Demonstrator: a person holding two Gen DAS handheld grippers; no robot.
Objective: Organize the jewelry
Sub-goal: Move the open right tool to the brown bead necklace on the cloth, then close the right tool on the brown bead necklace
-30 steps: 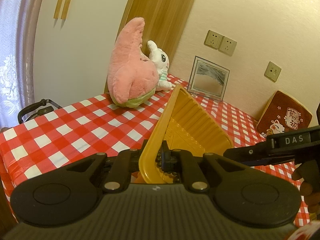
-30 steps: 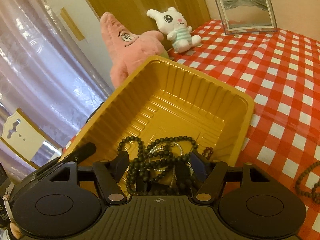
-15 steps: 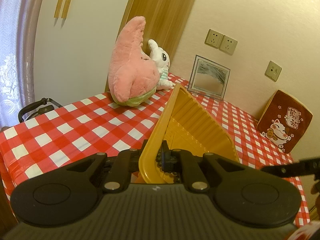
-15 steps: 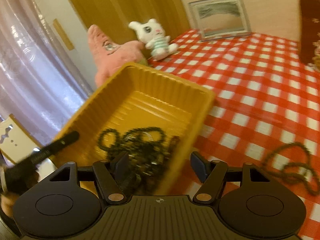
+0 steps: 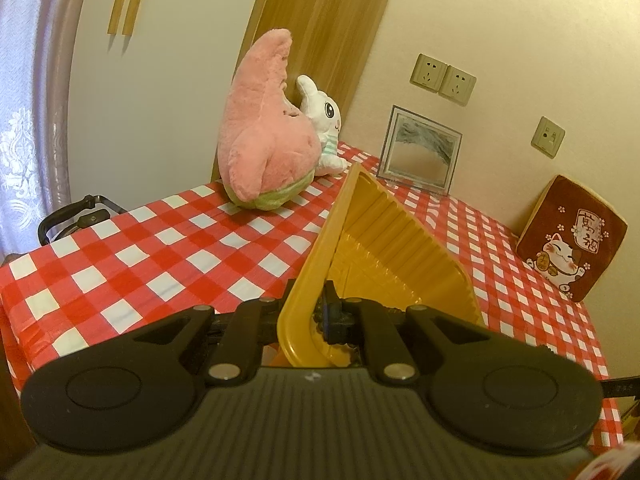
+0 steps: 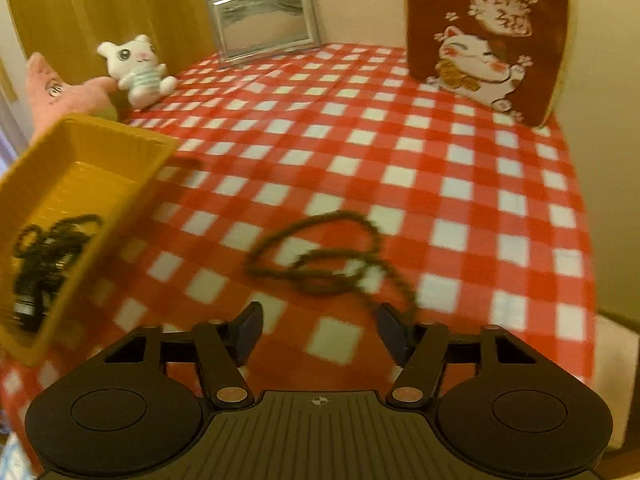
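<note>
- Left wrist: left gripper (image 5: 318,316) was clamped on the rim of the yellow tray (image 5: 384,240), holding it tilted above the checked table (image 5: 160,248).
- Right wrist: right gripper (image 6: 318,334) hung empty, jaws closing, above a brown necklace (image 6: 332,264) on the cloth; black beads (image 6: 48,252) lay in the tray (image 6: 100,148).

Glossy ribbed plastic tray (image 5: 404,256), plush toy (image 5: 264,140), seemingly smooth checked tablecloth (image 6: 400,152).

A red-and-white checked tablecloth (image 6: 400,152) covers the table. At its far left, a pink star plush (image 5: 260,140) leans beside a white bunny plush (image 6: 138,70). A framed sand picture (image 6: 264,20) stands against the far wall, a lucky-cat cushion (image 6: 488,36) far right, wall sockets (image 5: 442,79) above.
</note>
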